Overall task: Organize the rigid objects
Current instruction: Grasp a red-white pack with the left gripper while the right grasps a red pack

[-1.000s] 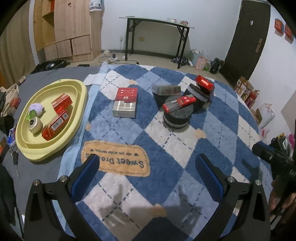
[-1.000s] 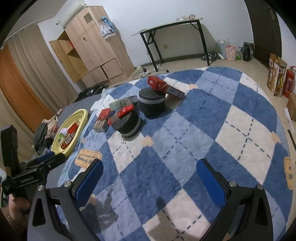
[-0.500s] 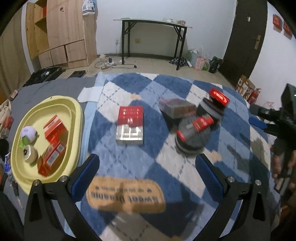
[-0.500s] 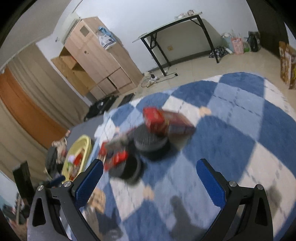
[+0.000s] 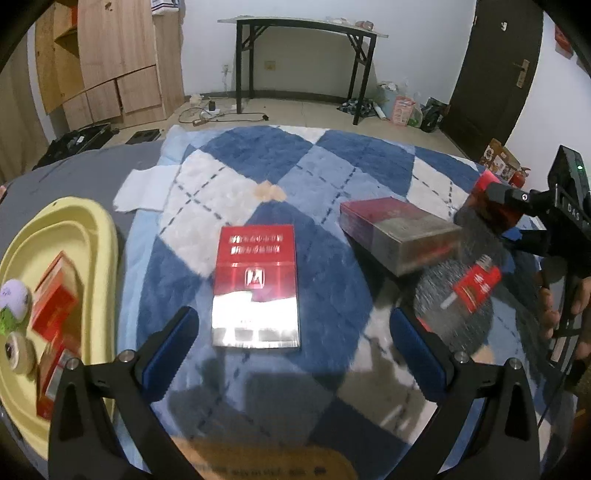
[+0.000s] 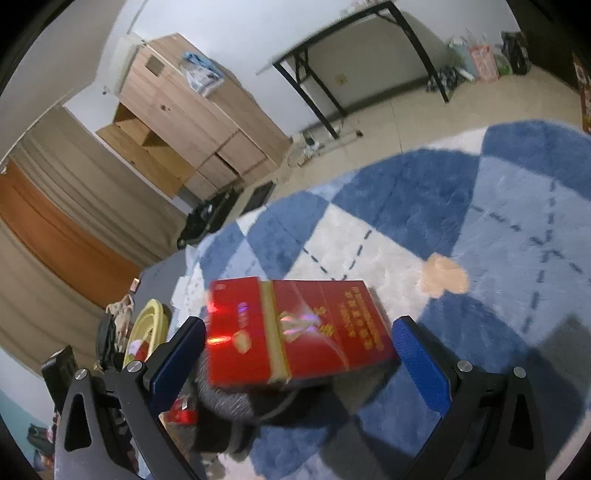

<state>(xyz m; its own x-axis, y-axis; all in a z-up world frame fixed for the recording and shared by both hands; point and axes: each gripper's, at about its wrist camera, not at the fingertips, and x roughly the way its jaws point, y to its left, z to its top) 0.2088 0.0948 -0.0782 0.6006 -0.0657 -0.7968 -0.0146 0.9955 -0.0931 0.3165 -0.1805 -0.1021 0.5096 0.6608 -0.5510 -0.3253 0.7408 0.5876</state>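
A flat red and silver box (image 5: 255,288) lies on the checked rug just ahead of my open left gripper (image 5: 293,345), between the lines of its fingers. A second red and silver box (image 5: 399,232) sits to its right, and a small red pack (image 5: 476,284) rests on a dark round puck (image 5: 454,306). In the right wrist view a long red box (image 6: 295,330) lies on a dark round puck (image 6: 229,398). My right gripper (image 6: 295,356) is open with that box between its fingers, apart from both pads.
A yellow tray (image 5: 92,236) at the left holds red boxes (image 5: 53,299) and small balls (image 5: 14,299). A hand with the other gripper (image 5: 565,229) is at the right edge. A cupboard (image 5: 110,55) and a black-legged table (image 5: 303,29) stand beyond the rug.
Both grippers have moved forward and down toward the rug. The left one has closed in on the flat red and silver box; the right one now straddles the long red box.
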